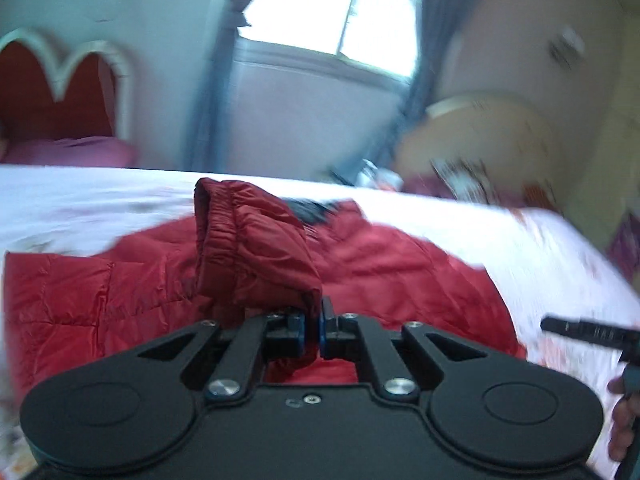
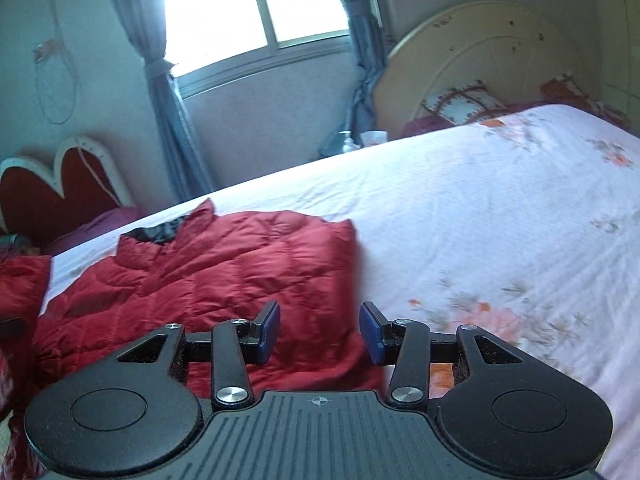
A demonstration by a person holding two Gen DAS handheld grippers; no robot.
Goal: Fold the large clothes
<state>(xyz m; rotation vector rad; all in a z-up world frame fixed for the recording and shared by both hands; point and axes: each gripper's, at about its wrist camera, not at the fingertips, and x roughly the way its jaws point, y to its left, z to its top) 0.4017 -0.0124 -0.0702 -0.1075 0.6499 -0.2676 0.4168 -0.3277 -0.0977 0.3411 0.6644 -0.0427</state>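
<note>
A red quilted puffer jacket (image 1: pixel 400 272) lies spread on a bed with a white floral sheet (image 1: pixel 560 248). My left gripper (image 1: pixel 316 328) is shut on the jacket's sleeve (image 1: pixel 256 248) and holds it lifted above the jacket body, the elastic cuff pointing up. In the right wrist view the jacket (image 2: pixel 224 272) lies flat with its dark lining showing at the collar. My right gripper (image 2: pixel 320 332) is open and empty, hovering over the jacket's right edge. The right gripper also shows at the right edge of the left wrist view (image 1: pixel 588 334).
The floral sheet (image 2: pixel 500 220) stretches to the right of the jacket. A cream round headboard (image 2: pixel 492 60) with pillows stands at the bed's far end. A red heart-shaped headboard (image 2: pixel 60 188), curtains and a window (image 2: pixel 248 12) lie beyond the bed.
</note>
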